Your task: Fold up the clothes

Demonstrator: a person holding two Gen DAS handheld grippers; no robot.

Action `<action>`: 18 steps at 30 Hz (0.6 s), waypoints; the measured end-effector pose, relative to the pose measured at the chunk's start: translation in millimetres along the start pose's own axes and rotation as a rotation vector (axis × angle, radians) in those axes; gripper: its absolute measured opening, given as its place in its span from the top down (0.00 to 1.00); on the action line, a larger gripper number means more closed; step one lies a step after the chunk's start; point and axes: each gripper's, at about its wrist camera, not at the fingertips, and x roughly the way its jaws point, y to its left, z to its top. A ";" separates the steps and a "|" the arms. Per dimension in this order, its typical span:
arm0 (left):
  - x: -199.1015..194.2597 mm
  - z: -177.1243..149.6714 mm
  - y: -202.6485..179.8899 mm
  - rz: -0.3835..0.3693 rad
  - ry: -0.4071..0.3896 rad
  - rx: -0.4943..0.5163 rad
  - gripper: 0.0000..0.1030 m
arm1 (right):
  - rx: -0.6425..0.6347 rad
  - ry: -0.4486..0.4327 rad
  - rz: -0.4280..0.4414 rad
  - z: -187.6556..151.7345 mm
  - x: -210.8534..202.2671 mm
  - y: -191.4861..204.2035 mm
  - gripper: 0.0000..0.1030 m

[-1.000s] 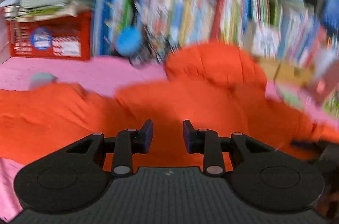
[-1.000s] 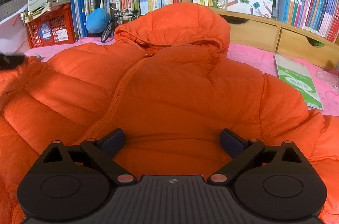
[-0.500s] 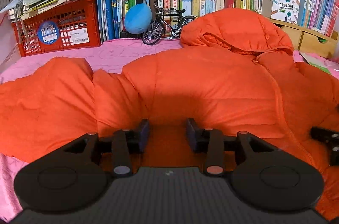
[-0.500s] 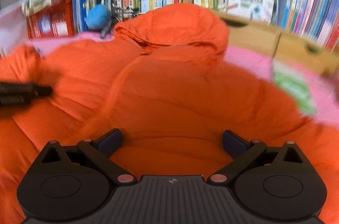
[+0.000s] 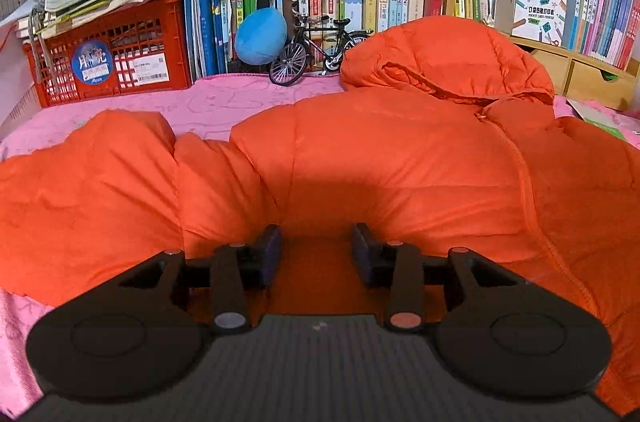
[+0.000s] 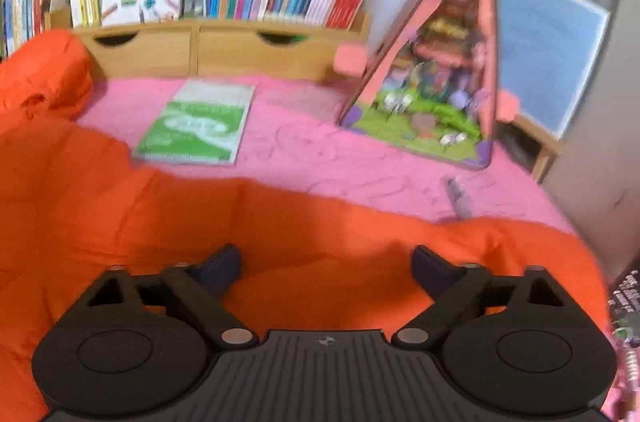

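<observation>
An orange puffy hooded jacket [image 5: 400, 158] lies spread on the pink cloth [image 5: 224, 102], its hood toward the books and its zipper running down the right side. My left gripper [image 5: 316, 250] stands open low over the jacket's lower left body, with only fabric below the gap. In the right wrist view the jacket's right sleeve [image 6: 320, 230] stretches across the pink cloth [image 6: 360, 162]. My right gripper [image 6: 326, 266] is wide open just above that sleeve, holding nothing.
A red crate [image 5: 108, 58] under stacked papers, a blue ball [image 5: 260, 36] and a model bicycle [image 5: 316, 48] stand before the row of books. A green booklet [image 6: 196, 124], a triangular toy house [image 6: 432, 70], a pen [image 6: 458, 196] and wooden drawers [image 6: 192, 48] sit at the right.
The right gripper has swung right, from facing the jacket's chest and hood to its right sleeve. The left gripper has settled a little closer over the jacket's lower left.
</observation>
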 end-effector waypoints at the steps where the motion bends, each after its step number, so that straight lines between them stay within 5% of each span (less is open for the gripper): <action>1: -2.5 2.0 -1.3 -0.010 -0.008 0.004 0.63 | -0.003 -0.017 0.047 1.9 -7.7 5.6 0.13; 3: -13.1 11.8 -6.9 -0.095 -0.048 0.036 0.63 | -0.022 -0.051 0.188 7.9 -23.8 25.3 0.11; 6: -18.1 28.1 -20.3 -0.127 -0.097 0.064 0.55 | -0.043 -0.079 0.426 23.8 -37.7 69.0 0.10; 10: 5.2 38.7 -28.2 -0.088 -0.068 0.046 0.55 | -0.047 -0.055 0.655 42.1 -33.5 140.5 0.10; 13: 25.2 37.6 -24.4 -0.035 -0.030 0.034 0.55 | -0.058 0.000 0.705 48.9 -17.6 179.9 0.10; 18: 43.4 31.8 -11.5 -0.019 -0.004 0.018 0.45 | -0.118 0.022 0.629 42.2 4.5 200.5 0.04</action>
